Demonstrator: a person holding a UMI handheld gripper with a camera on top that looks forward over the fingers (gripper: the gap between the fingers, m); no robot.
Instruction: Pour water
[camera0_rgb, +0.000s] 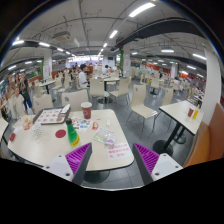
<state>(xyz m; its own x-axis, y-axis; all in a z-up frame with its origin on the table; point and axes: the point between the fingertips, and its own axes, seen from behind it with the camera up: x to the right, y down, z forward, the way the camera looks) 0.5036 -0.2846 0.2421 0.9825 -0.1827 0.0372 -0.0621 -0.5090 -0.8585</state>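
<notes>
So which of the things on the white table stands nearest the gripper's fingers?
The green and yellow bottle, just ahead of the left finger of the open gripper; the red cup stands farther back.

Purple pads with a ridged, striped texture show on the two fingers (112, 160), set apart with white table between them. The round white table (100, 140) carries a dark red cup (87, 109), a bright green bottle (73, 135), a small red round lid (61, 133) and a pink-printed sheet (115, 150). Pale wooden chairs (143, 105) stand on grey floor (170, 135) beyond.
</notes>
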